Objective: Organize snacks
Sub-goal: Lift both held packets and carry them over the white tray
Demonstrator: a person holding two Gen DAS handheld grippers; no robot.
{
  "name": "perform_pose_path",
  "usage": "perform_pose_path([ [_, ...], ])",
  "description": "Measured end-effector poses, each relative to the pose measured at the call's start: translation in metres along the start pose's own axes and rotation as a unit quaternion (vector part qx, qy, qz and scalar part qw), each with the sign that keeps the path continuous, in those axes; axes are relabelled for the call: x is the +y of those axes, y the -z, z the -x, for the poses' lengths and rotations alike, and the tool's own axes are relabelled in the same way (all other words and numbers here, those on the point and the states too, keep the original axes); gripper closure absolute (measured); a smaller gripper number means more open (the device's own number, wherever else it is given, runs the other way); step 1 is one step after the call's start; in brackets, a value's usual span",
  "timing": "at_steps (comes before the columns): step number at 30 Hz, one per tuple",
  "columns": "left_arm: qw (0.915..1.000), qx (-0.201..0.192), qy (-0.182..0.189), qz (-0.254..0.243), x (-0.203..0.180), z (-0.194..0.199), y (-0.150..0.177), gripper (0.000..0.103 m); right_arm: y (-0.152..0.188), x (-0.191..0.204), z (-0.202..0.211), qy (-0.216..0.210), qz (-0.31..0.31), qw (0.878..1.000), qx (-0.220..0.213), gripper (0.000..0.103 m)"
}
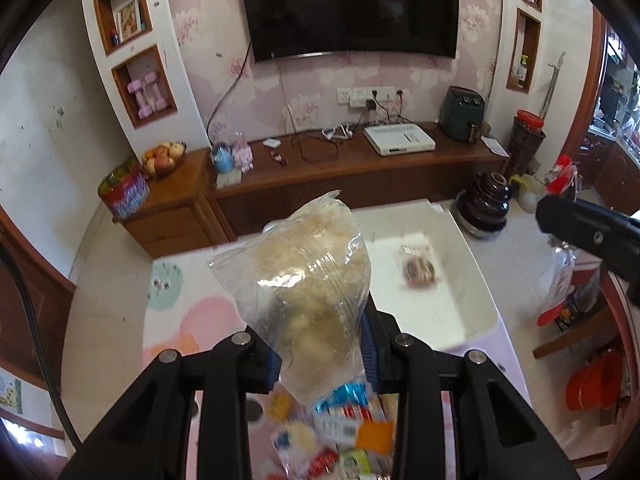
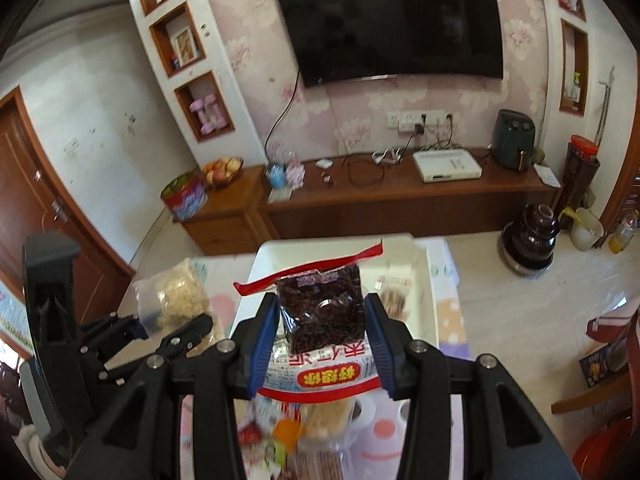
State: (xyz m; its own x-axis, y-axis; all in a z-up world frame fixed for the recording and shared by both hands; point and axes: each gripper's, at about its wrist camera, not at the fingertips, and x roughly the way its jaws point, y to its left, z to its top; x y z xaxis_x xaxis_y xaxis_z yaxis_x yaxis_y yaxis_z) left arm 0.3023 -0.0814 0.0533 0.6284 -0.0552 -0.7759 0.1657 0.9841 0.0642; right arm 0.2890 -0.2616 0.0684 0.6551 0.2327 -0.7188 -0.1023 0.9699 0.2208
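Held aloft above the white tray [image 2: 420,276], with both grippers loaded, one packet each.

Left gripper [image 1: 320,356]: jaws pinched on the lower part of a clear bag of pale crumbly snack [image 1: 312,280]. Gripped low and at the sides, probably so that the bulk stood free above the pads and the contents stayed uncrushed. Seen from the right wrist view left of the tray, at the same bag [image 2: 176,296].

Right gripper [image 2: 320,348]: jaws closed on the flanks of a red-trimmed packet of dark snack [image 2: 320,312], blue pads [image 2: 268,344] pressed against both sides. Held upright with the clear window forward, most likely to keep the sealed top edge clear of the pads.

Inside the tray: one small wrapped snack [image 1: 418,270] already laid near the middle, flat on the tray floor. Taken as evidence that the tray served as the sorting destination.

Nearer than the tray, below both grippers: a loose pile of mixed snack packets [image 1: 340,432], blurred, not yet sorted.

Both packets raised well clear of the pile, presumably to avoid dragging neighbouring wrappers along. Judged step: carry toward the tray. Risk: slippery film sliding from the pads if grip were relaxed before touchdown.
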Motion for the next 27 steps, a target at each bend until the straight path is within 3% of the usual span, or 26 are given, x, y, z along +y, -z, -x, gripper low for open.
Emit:
perform_pose_path([
  [9,0.9997,0.010,-0.002,0.020,0.006,-0.059,-0.041,0.073,-0.043,-0.013,-0.048,0.026,-0.030,0.999,-0.002,0.063],
  [17,0.9983,0.056,-0.001,0.014,0.000,-0.118,-0.035,0.073,-0.033,-0.022,-0.105,0.046,-0.043,0.997,0.042,0.063],
  [27,0.9957,0.092,0.004,0.003,-0.011,-0.156,-0.023,0.072,-0.018,-0.030,-0.148,0.064,-0.050,0.993,0.088,0.063],
])
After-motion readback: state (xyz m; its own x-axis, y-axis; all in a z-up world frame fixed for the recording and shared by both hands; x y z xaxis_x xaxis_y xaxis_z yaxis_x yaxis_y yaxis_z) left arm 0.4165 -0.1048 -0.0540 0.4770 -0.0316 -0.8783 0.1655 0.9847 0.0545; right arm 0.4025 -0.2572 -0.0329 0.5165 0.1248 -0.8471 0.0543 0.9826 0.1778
